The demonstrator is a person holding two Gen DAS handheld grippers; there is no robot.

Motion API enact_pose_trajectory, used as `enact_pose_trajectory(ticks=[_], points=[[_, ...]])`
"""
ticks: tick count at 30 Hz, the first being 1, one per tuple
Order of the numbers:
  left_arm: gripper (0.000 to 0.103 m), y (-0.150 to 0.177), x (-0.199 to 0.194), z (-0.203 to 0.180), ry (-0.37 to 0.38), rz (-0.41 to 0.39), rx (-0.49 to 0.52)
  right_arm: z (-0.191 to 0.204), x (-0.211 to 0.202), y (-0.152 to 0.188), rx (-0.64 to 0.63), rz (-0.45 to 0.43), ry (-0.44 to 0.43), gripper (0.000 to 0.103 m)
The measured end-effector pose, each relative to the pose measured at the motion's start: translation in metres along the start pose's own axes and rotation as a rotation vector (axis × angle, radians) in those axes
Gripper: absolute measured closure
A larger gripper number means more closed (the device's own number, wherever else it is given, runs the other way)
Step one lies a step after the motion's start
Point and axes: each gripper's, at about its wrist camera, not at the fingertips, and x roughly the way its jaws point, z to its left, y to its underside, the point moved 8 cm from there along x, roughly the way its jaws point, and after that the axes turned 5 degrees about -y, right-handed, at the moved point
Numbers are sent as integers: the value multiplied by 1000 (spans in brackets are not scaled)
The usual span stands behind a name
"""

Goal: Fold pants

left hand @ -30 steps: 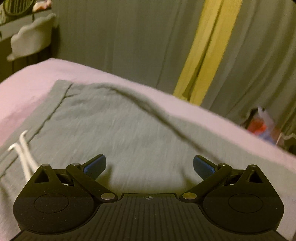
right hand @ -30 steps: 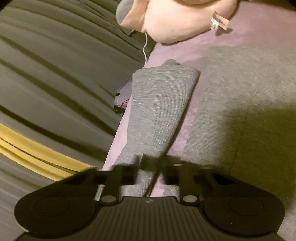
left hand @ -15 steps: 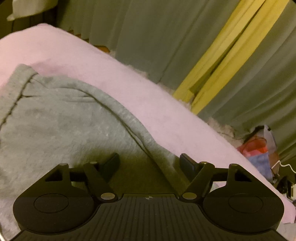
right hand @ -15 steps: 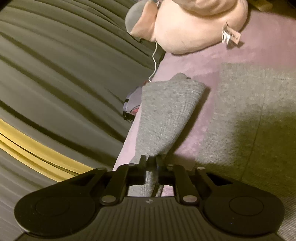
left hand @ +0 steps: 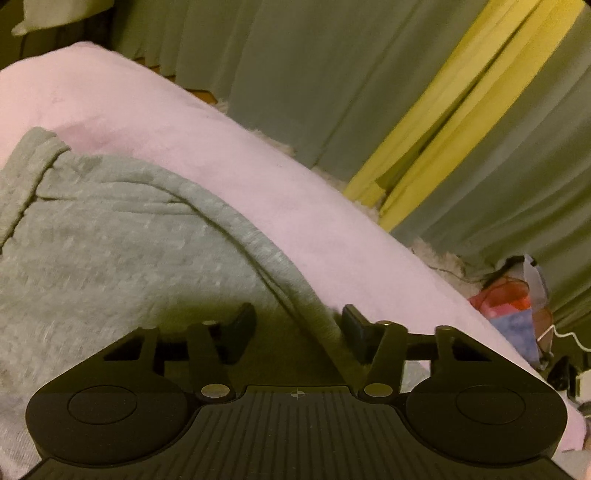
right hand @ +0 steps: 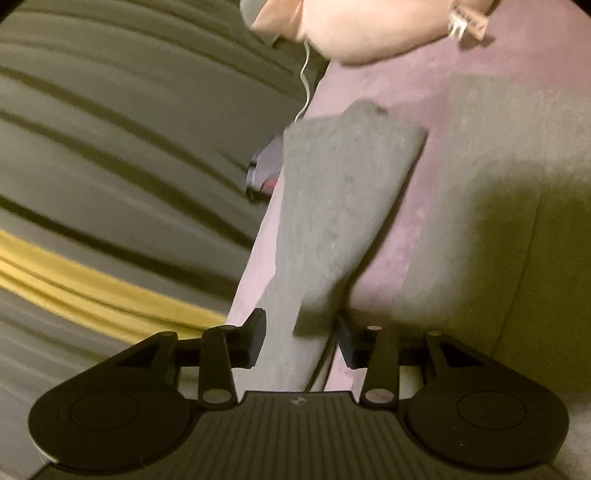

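While its jaws are closing, the left gripper (left hand: 299, 325) straddles a raised edge fold of the grey pants (left hand: 110, 240); its pads are not yet pressing. Ahead of them the pants lie spread on the pink blanket (left hand: 258, 177). The right gripper (right hand: 301, 338) is opening, a folded pant leg (right hand: 343, 206) loose between its jaws. Beyond that lies a peach plush toy (right hand: 369, 29).

Right gripper (right hand: 301, 338) jaws opening, grey pant leg (right hand: 343, 206) between them on pink blanket (right hand: 424, 88).
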Motion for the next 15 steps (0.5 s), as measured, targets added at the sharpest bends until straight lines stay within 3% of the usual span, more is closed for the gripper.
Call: enact_pose_trajectory(ticks=[3,4,6,11,14,15], points=[[53,-1,1,3,14,2,-24,0,3,5,20,32,-14,66],[53,-1,0,4,18,1,-25,2,2,6,11,32,-12,77],[62,0,0,3,28,-1,-22,4,-1,5,-12,31,-4,88],[78,-1,1,0,64,1,-30,7,-6,3,2,31,-31,89],[78,-2,1,1,65,4,-33,11,-3,4,4,33,-31,88],[73,-2,1,2,62,6,-34,11,1,3,-2,34,-30,88]])
